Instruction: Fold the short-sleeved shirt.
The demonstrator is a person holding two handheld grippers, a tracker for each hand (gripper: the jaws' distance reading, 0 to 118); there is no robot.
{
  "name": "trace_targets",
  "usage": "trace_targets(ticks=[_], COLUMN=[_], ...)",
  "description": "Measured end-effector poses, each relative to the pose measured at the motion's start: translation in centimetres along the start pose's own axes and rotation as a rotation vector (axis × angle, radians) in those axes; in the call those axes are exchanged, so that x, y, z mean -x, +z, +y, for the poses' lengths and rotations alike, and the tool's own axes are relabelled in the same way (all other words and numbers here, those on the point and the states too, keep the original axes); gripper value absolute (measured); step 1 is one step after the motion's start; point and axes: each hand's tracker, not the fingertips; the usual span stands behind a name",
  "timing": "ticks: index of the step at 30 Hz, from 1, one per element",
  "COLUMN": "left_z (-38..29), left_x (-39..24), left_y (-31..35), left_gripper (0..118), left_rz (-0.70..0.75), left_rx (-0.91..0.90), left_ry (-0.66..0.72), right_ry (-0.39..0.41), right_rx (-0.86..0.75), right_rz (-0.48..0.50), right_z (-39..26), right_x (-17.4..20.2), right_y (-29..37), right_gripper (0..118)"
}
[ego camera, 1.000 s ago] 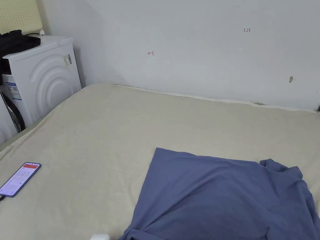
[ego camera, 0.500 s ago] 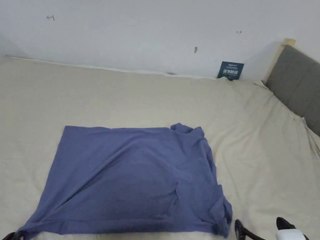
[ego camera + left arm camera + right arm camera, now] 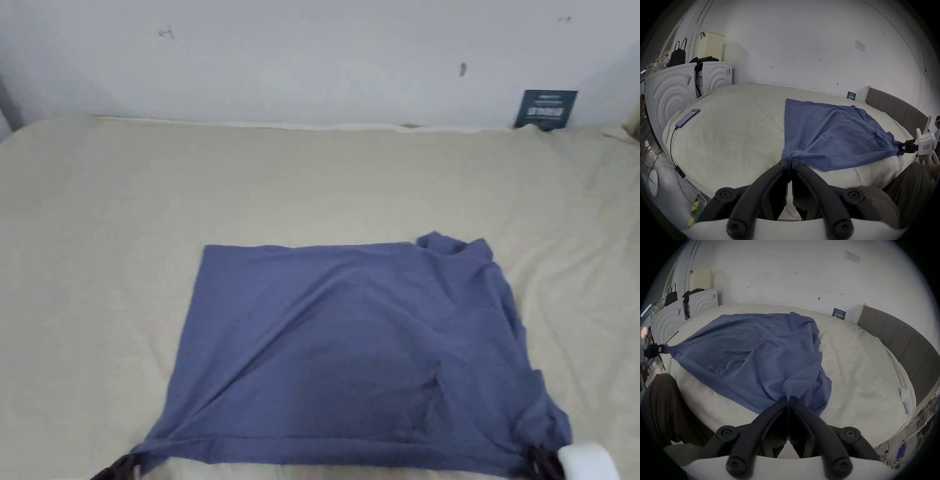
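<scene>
Head view: the blue short-sleeved shirt (image 3: 350, 350) lies spread across the lower centre of the frame on the cream bed sheet (image 3: 94, 250), its near edge at the bottom border. The left gripper (image 3: 789, 162), jaws pressed together, pinches the shirt's near-left corner at lower centre of the left gripper view; the right gripper (image 3: 788, 400) likewise pinches the bunched near-right corner, with a sleeve hanging just beside it. The cloth between the two grips looks taut along the mattress edge. Risks, as judged: an uneven lift would skew the fold line; the thin pinch could slip, dropping one corner; the loose collar (image 3: 453, 245) at upper right may crumple under a folded layer.
</scene>
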Motion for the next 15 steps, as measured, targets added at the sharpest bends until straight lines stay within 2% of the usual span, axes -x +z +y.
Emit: trace_targets(ticks=[2,3,11,15], left_z=[0.0,0.0,0.4,1.2], left_x=[0.3,0.5,0.7,0.0], left_y=[-0.2,0.0,2.5,3.8], left_gripper=[4,4,4,4], left_rz=[-0.002,-0.004,-0.023,-0.03], left_rx=[0.003,-0.001,-0.037,-0.079], left_ry=[0.018,0.033,0.071,0.051], right_ry=[0.007,-0.002,0.022,-0.009], right_rx=[-0.075,-0.087,-0.226,-0.294], right_rz=[-0.04,-0.027,-0.063,-0.083], right_z=[-0.1,0.2,0.9,1.4], right_x=[-0.5,1.0,1.5,0.5], right_y=[1.0,2.0,7.1,9.2], right_gripper=[2,2,2,2])
